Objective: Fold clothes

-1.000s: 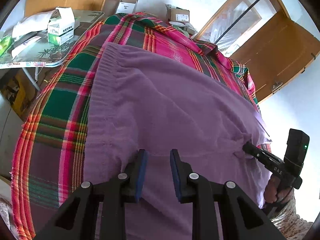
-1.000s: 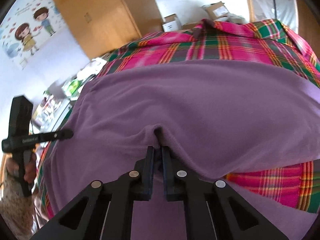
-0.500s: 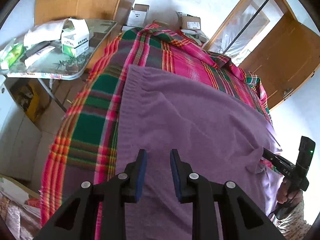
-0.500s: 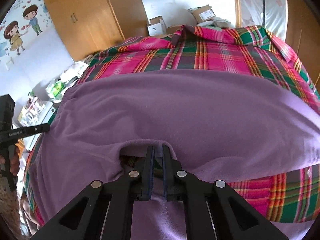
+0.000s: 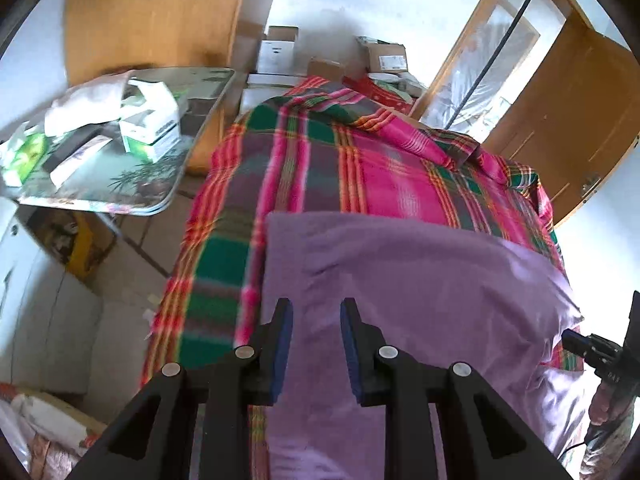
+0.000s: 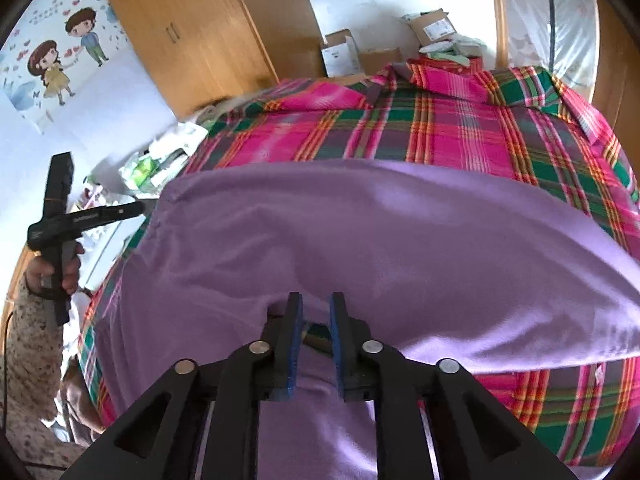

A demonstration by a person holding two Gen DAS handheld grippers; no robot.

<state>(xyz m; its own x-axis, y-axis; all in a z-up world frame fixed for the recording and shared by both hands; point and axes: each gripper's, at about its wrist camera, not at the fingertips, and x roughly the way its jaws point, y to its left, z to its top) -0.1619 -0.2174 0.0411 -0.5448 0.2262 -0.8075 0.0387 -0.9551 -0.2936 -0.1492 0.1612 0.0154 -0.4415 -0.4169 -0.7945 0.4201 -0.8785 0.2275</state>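
While left hand-held gripper (image 5: 316, 320) gapes, right hand-held gripper (image 6: 314, 314) slightly parted over purple garment (image 6: 400, 240)

A tall wooden wardrobe (image 6: 208, 36) stands against the white wall. Left of it hangs a cartoon poster (image 6: 56, 60); right of it, cardboard boxes (image 6: 360, 52) sit on the floor. Further right, daylight enters through a wood-framed glass door (image 5: 492, 64).
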